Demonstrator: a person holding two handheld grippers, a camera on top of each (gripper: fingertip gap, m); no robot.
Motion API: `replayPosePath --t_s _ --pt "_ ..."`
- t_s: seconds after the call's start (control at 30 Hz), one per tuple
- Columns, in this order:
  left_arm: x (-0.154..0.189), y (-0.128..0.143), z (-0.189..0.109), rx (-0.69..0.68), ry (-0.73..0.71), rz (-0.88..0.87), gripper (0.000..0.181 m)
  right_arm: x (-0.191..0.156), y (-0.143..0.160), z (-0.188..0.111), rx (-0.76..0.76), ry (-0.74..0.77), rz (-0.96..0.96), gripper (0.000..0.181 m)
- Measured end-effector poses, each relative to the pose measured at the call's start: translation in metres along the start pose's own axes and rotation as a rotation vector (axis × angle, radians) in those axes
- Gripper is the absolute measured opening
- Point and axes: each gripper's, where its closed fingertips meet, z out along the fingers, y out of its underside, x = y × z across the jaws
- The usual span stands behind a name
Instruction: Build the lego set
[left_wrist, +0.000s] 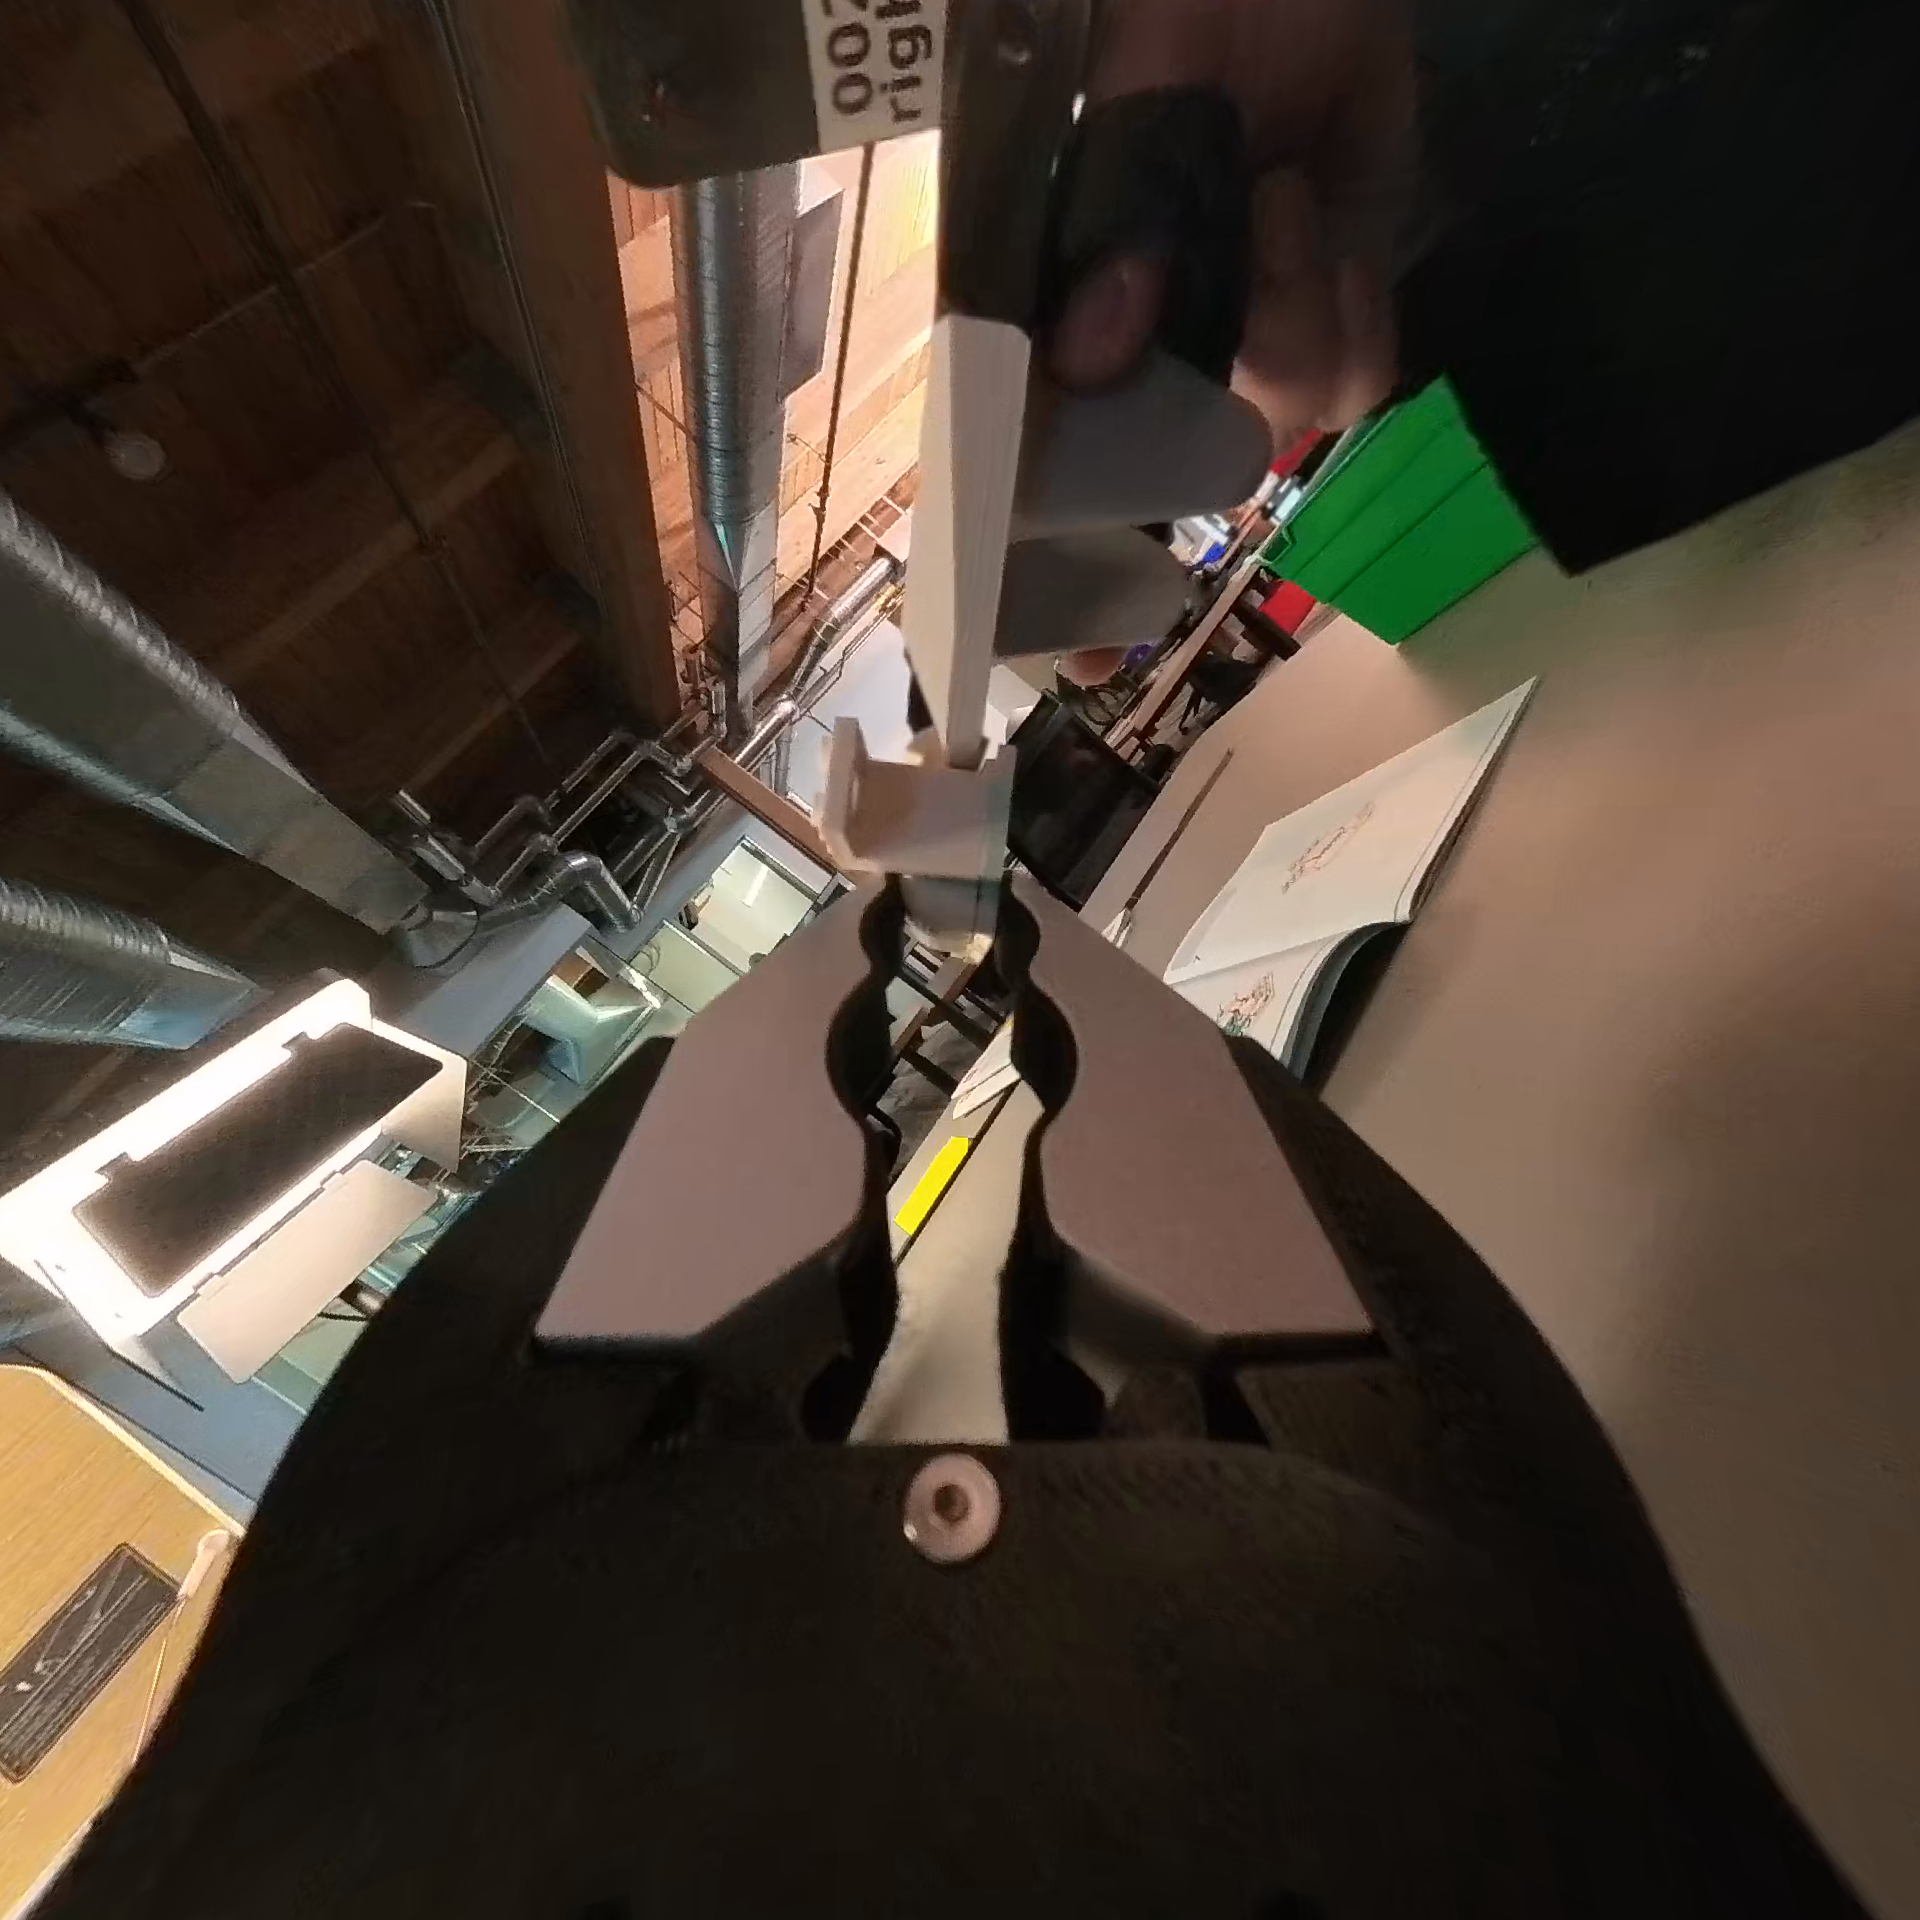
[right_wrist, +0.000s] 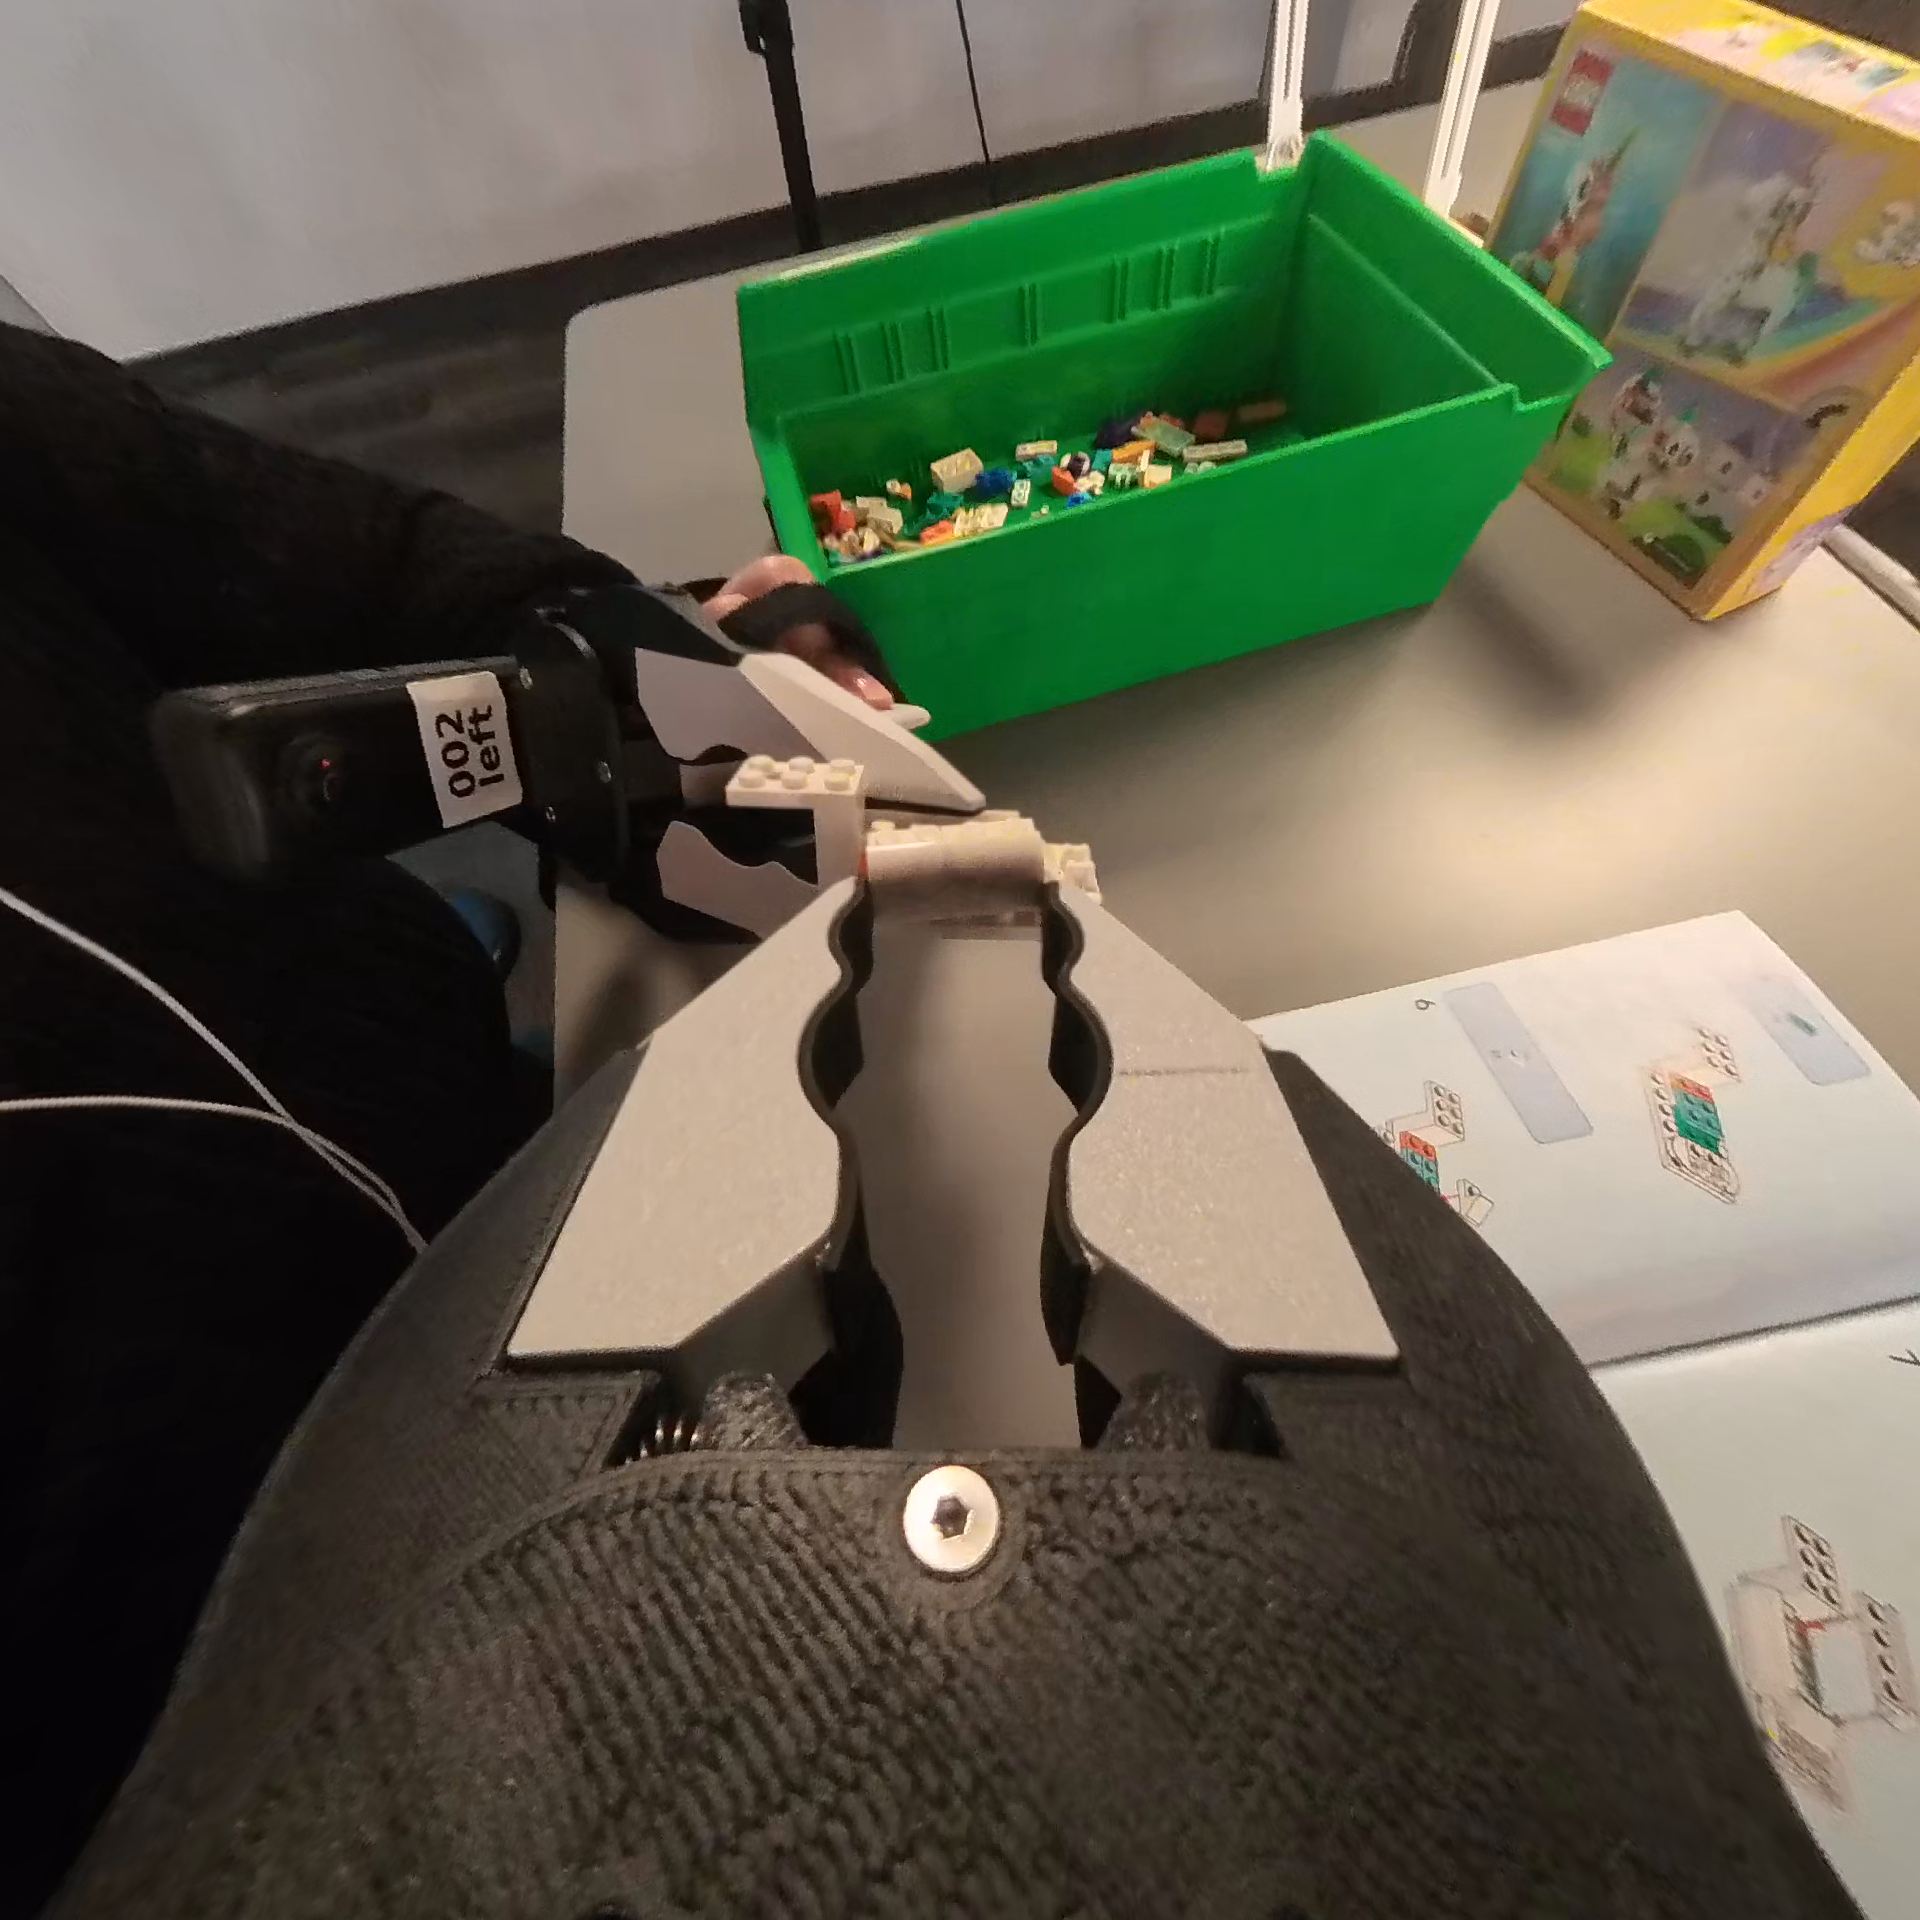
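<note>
Left wrist view: left gripper points up and away, its jaws nearly together, pinching the lower end of a white brick assembly. The right gripper comes in from the top and meets the same assembly with its fingers close together.
Surroundings, left view: an open booklet lies on the grey table; a corner of the green bin shows beyond it.
Right wrist view: right gripper has its jaws partly closed on the assembly, gripping its flat sides. The left gripper reaches in from the left and holds the studded white end.
Assembly position: in the air above the table, held between the two grippers, near the front of the bin.
Bin: green bin holds loose coloured bricks; the set's box stands to its right, the booklet nearer.
Handling: likely light, rigid, smooth plastic that can slip or pop apart at its joints.
Grip advice: hold flat opposite faces close to the joint, and press straight along the studs.
</note>
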Motion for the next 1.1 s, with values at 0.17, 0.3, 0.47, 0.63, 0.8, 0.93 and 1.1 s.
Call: replayPosePath --t_s 0.17,0.3,0.47,0.63,0.8,0.93,1.1 --pt "0.000 0.000 -0.001 0.002 0.004 -0.002 0.015 -0.001 0.001 0.001 -0.038 0.017 -0.001 0.031" --pt "0.002 0.000 0.000 0.003 0.007 0.001 0.015 -0.003 0.002 0.000 -0.049 0.032 0.006 0.031" --pt "0.002 -0.001 0.000 0.009 0.008 0.003 0.015 -0.004 0.003 0.000 -0.066 0.051 0.004 0.031" --pt "0.003 -0.001 0.000 0.008 0.012 -0.002 0.015 -0.006 0.003 -0.001 -0.058 0.030 0.027 0.035" --pt "0.001 0.001 0.001 0.001 0.019 -0.035 0.015 -0.006 -0.003 -0.009 -0.006 0.041 -0.027 0.048" --pt "0.003 0.000 0.000 0.008 0.037 -0.062 0.015 -0.012 -0.011 -0.014 0.078 0.120 -0.376 0.064" --pt "0.007 -0.001 0.000 0.015 0.066 -0.082 0.015 -0.009 0.004 -0.002 -0.065 0.390 -1.075 0.057"
